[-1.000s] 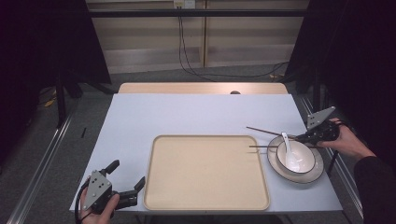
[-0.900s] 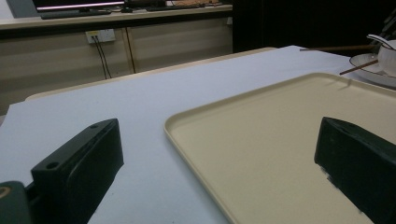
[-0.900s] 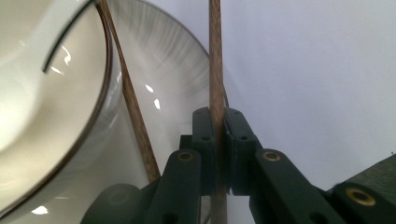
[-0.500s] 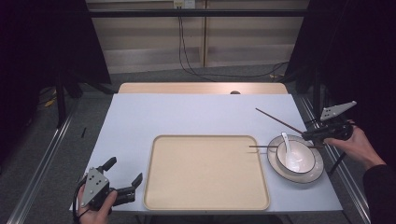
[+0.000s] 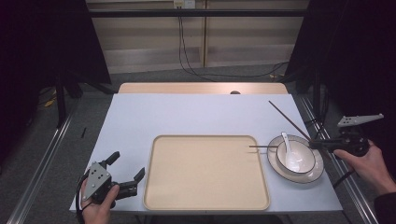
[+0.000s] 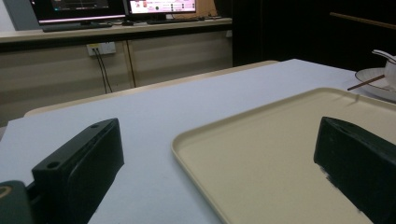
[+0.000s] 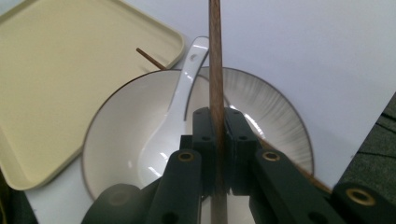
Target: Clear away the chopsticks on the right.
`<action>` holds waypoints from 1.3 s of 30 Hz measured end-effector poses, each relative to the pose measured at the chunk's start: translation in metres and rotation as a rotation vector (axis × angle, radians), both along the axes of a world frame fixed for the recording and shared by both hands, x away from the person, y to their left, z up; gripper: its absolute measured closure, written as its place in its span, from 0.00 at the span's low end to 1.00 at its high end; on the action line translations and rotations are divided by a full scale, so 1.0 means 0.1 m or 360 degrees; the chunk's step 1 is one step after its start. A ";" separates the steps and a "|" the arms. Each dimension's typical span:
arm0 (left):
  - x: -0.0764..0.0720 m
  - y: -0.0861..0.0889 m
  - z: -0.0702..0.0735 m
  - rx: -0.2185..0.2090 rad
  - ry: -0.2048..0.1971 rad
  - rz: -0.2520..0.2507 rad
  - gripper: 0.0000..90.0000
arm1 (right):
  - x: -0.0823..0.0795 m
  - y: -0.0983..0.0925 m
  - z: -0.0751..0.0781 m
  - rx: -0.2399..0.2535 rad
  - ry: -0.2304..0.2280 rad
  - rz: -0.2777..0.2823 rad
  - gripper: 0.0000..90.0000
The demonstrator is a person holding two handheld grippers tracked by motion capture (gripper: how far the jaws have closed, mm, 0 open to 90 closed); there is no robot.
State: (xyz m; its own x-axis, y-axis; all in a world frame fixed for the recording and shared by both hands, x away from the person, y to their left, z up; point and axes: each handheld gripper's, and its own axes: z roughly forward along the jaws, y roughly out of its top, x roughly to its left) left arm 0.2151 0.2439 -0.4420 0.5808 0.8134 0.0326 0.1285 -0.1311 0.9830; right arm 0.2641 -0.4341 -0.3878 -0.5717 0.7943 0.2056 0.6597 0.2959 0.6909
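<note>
High view: the right gripper (image 5: 318, 144) is held above the right edge of the surface (image 5: 196, 114), its jaws clamped on one chopstick (image 5: 288, 120). The stick slants from the jaws up and away, toward the far right part of the surface, and is lifted clear of it. Just left of the gripper a bowl (image 5: 295, 157) sits on a plate (image 5: 317, 170), with a white spoon (image 5: 286, 142) leaning in the bowl. A second chopstick (image 5: 262, 146) lies level, bridging the plate's rim and the right edge of the tray (image 5: 205, 172). The left gripper (image 5: 125, 181) is at the near left corner, just beside the tray, jaws wide apart with nothing between them.

Left gripper view: both black jaws stand well apart, one over the bare surface (image 6: 154, 112), the other over the tray (image 6: 261, 154). The plate (image 6: 373, 79) and second chopstick (image 6: 365, 82) show far right.

Right gripper view: the jaws are pressed tight on the chopstick (image 7: 215, 60), which runs straight up between them. Below lie the bowl (image 7: 121, 140), the spoon (image 7: 180, 102), the plate (image 7: 275, 116) and a corner of the tray (image 7: 70, 70).
</note>
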 end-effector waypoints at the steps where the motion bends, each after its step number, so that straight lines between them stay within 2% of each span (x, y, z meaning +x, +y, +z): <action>1: -0.01 -0.01 0.00 0.0000 -0.0005 -0.0008 0.02 | -0.04 0.02 0.00 0.0024 -0.0007 -0.0018 0.94; 4: -0.02 -0.03 0.00 -0.0016 -0.0019 -0.0013 0.02 | -0.17 0.10 0.00 0.0142 -0.0012 -0.0078 0.94; 7: -0.02 -0.05 0.00 -0.0009 -0.0013 -0.0029 0.02 | -0.29 0.23 -0.05 0.0220 0.0018 -0.0130 0.94; 8: -0.02 -0.05 0.00 -0.0020 -0.0007 -0.0035 0.02 | -0.34 0.28 -0.06 0.0270 0.0044 -0.0150 0.94; 12: -0.03 -0.07 0.00 -0.0015 -0.0012 -0.0043 0.02 | -0.45 0.45 -0.08 0.0311 0.0064 -0.0183 0.94; 15: -0.03 -0.07 0.00 -0.0005 -0.0020 -0.0037 0.02 | -0.53 0.59 -0.07 0.0337 0.0051 -0.0202 0.94; 22: -0.05 -0.05 0.00 -0.0014 -0.0030 -0.0020 0.01 | -0.65 0.91 -0.12 0.0412 0.0091 -0.0194 0.94; 24: -0.05 -0.06 0.00 -0.0031 -0.0025 -0.0015 0.01 | -0.68 1.02 -0.16 0.0427 0.0098 -0.0207 0.94; 26: -0.05 -0.05 0.00 -0.0008 -0.0030 -0.0016 0.01 | -0.68 1.11 -0.20 0.0428 0.0119 -0.0210 0.94; 30: -0.05 -0.06 0.00 -0.0011 -0.0037 -0.0023 0.01 | -0.67 1.32 -0.31 0.0433 0.0190 -0.0209 0.94; 34: -0.05 -0.05 0.00 -0.0003 -0.0034 -0.0018 0.01 | -0.63 1.51 -0.44 0.0390 0.0264 -0.0231 0.94; 39: -0.05 -0.05 0.00 -0.0006 -0.0039 -0.0019 0.01 | -0.60 1.64 -0.57 0.0344 0.0311 -0.0232 0.94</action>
